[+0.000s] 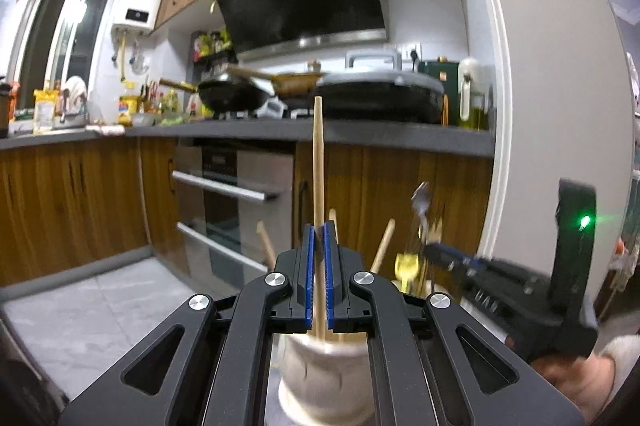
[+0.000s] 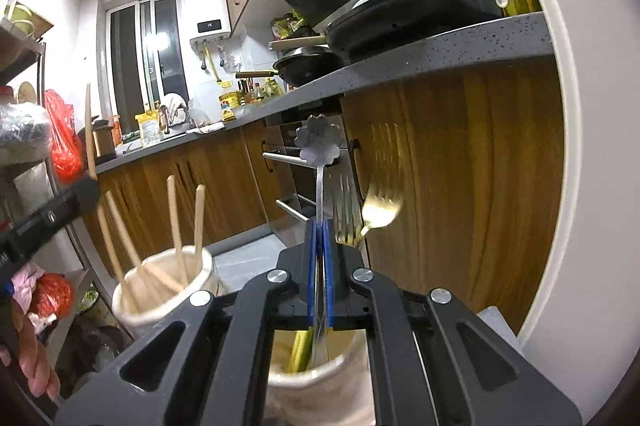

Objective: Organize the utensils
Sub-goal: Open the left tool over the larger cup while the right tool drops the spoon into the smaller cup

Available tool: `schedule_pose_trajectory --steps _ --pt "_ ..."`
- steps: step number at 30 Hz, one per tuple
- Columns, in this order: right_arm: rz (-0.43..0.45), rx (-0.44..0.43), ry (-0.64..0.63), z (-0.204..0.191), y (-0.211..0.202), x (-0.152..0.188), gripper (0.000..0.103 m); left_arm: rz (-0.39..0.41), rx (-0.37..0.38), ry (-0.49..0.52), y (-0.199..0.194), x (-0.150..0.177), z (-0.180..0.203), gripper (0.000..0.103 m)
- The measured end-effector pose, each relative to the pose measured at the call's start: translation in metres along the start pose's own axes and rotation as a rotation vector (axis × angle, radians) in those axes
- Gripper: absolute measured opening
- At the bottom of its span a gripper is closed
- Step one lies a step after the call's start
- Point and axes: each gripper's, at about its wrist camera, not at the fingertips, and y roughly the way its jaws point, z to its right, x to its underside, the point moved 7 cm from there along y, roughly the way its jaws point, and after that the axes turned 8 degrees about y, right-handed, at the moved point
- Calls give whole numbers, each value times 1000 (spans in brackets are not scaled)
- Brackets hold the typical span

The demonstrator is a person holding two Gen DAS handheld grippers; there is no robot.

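Left tongs [image 1: 319,254] clenched on upright chopstick [image 1: 318,162], directly above white cup [image 1: 324,378]. Right tongs [image 2: 320,250] clenched on upright spoon [image 2: 320,146], over second cup [image 2: 316,386]. Straight down next.

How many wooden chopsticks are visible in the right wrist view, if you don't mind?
5: one wooden chopstick held upright at far left, four leaning in the white ceramic holder; blur may hide more.

Lower end of chopstick [image 1: 318,162] hidden behind tongs; white holder [image 1: 324,374] base cut off at bottom edge. Forks [image 2: 362,214] motion-blurred; spoon [image 2: 320,146] bottom hidden.
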Motion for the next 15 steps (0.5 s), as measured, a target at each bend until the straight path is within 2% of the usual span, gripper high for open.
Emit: schedule_pose_trajectory --steps 8,12,15 --pt "-70 23 -2 4 -7 26 3 -90 18 -37 -5 25 0 6" --pt "-82 25 1 5 -10 25 3 -135 23 -42 -1 33 1 6" --pt "-92 27 9 6 -10 24 4 -146 29 -57 0 36 0 13"
